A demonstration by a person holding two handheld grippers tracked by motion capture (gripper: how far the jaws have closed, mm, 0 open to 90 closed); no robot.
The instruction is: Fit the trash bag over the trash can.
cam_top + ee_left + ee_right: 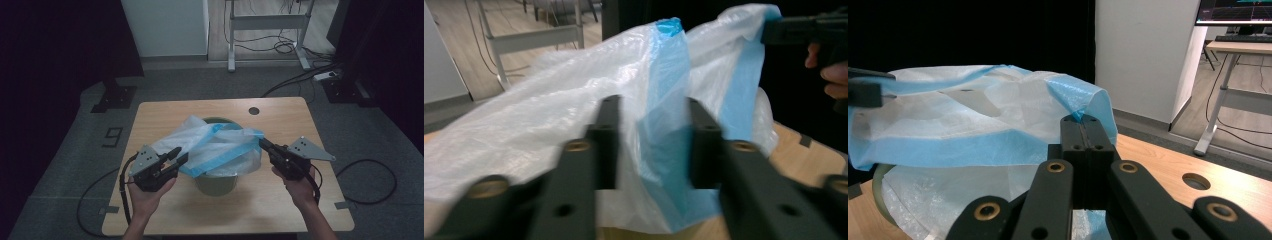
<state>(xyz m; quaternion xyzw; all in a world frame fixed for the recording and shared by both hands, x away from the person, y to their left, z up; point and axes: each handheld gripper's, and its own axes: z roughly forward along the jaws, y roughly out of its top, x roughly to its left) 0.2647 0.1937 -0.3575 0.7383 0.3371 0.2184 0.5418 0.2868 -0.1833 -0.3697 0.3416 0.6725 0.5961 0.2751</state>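
Right gripper [1083, 122] jaws clamped flat on the blue hem of the thin white plastic bin liner with blue rim band [212, 145]; left gripper [651, 145] jaws narrowed but still apart, blue band between them, pads not yet pressing it; liner draped loosely over the small round grey-green waste bin [216, 181] at mid-tabletop, mouth part-spread, rim not yet folded down around the bin; judged midway: one side held, other side to be gripped, then stretched over the edge; pale wooden tabletop [280, 210] with a round cable hole [254, 110]; grey carpet, trailing cables, white desk frame [267, 22] beyond.
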